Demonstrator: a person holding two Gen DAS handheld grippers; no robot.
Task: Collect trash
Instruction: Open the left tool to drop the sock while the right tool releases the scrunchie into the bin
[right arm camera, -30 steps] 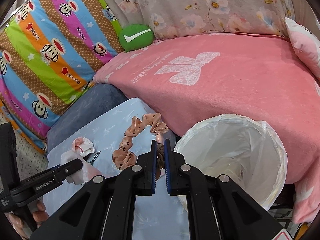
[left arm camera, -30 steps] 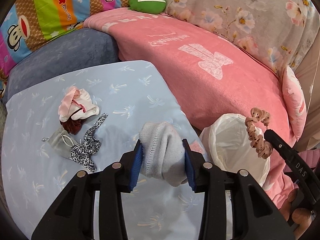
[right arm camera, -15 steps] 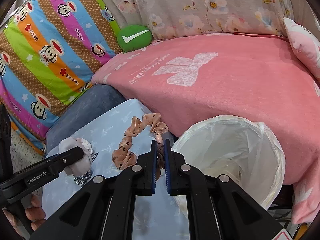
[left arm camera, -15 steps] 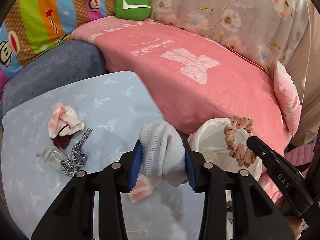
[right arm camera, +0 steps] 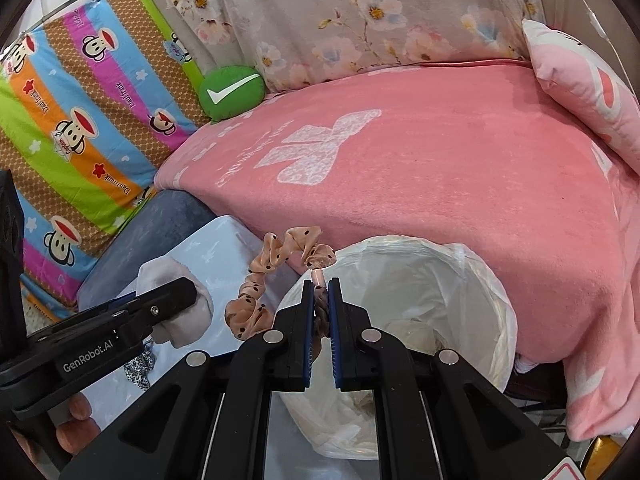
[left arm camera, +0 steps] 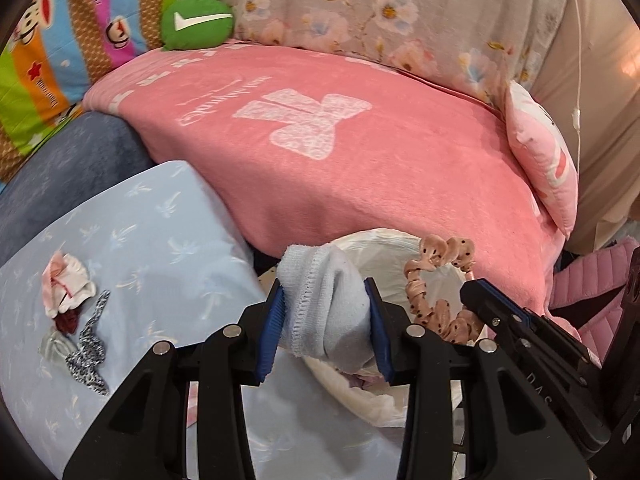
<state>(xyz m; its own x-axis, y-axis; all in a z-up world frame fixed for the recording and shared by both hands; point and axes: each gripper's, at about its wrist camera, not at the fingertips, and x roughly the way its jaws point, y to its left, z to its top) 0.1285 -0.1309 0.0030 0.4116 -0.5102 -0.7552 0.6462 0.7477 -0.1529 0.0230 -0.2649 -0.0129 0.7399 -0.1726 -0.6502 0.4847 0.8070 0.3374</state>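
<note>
Sock [left arm camera: 326,304] is hanging at the bin [left arm camera: 384,408] rim, pinched by the left gripper [left arm camera: 326,312]. Right gripper [right arm camera: 320,312] is pinching the scrunchie [right arm camera: 276,276] there. Advice: centre both over the liner before letting go.

Pale grey sock [left arm camera: 328,304], peach black-dotted scrunchie [right arm camera: 256,300], pink blanket [left arm camera: 360,160], white-lined bin [right arm camera: 460,280]

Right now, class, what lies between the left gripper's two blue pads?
A rolled pale grey sock is clamped in the left gripper, filling the gap between its pads. The left wrist view shows it, with the lined bin behind.
</note>
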